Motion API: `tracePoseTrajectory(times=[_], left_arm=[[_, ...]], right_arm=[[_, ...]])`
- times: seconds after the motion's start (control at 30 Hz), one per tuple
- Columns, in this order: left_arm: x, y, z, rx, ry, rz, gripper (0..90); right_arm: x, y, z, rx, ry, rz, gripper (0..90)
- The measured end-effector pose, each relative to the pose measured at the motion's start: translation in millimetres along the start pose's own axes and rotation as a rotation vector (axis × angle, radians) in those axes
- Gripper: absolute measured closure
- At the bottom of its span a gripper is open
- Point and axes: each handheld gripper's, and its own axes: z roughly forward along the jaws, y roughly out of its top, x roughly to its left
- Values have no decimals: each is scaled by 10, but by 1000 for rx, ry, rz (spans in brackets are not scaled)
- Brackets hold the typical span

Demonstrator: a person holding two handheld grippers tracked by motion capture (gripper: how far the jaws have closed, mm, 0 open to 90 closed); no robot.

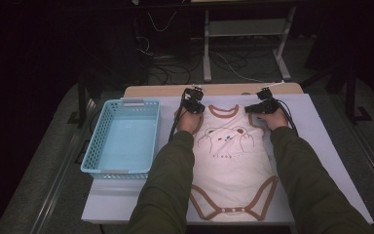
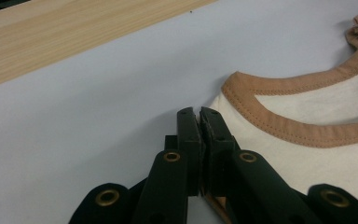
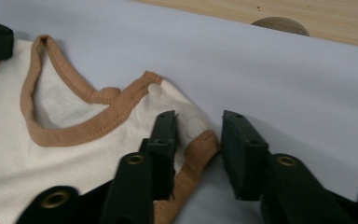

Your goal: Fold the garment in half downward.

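A cream baby bodysuit with brown trim and a bear print lies flat on the pale mat, neck away from me. At its left shoulder, my left gripper has its jaws pressed together on the edge of the bodysuit, and a bit of brown trim shows under them. My right gripper is at the right shoulder. Its jaws stand apart around the brown-trimmed shoulder flap of the bodysuit, with a gap left at the right pad.
A light blue slatted basket stands to the left of the bodysuit, with nothing in it. A strip of wooden tabletop runs along the mat's far edge, with a round cable hole. Beyond it are a stand and cables on the floor.
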Motion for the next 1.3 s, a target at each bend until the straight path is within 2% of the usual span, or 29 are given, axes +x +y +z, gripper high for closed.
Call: tracePoseTrajectory(times=[0.07, 0.1, 0.13, 0.17, 0.4, 0.43, 0.53, 0.63, 0.67, 0.77, 1.03, 1.3], left_arm=[[-2, -2, -2, -1, -1, -7, 867], [-3, -3, -3, -1, 0, -7, 868], [-3, -3, -3, -1, 0, -7, 869], [0, -4, -5, -5, -2, -14, 870], [18, 1, -32, -20, 6, -23, 875], [46, 14, -58, -39, 12, -31, 875], [85, 33, -102, -53, 22, -31, 875], [171, 81, -214, -81, 41, -34, 875], [190, 85, -239, -86, 32, -44, 875], [193, 80, -266, -84, 26, -39, 874], [196, -6, -395, -88, -16, -49, 875], [182, -58, -504, -88, -43, -18, 874]], right_arm=[[13, -3, 6, 3, -8, -12, 792], [13, -2, 0, 10, -2, -2, 806], [9, 0, -3, 13, 4, 0, 859], [7, 3, -6, 17, 15, 2, 861], [18, 26, -20, 6, 8, -1, 872], [21, 51, -34, -9, 4, -12, 872], [37, 92, -54, -18, -4, -24, 872], [75, 210, -122, -46, -5, -35, 872], [90, 238, -141, -56, -1, -39, 872], [131, 263, -156, -57, 0, -48, 872], [167, 196, -216, -43, 20, -53, 872], [171, 130, -309, -46, 41, -63, 872]])
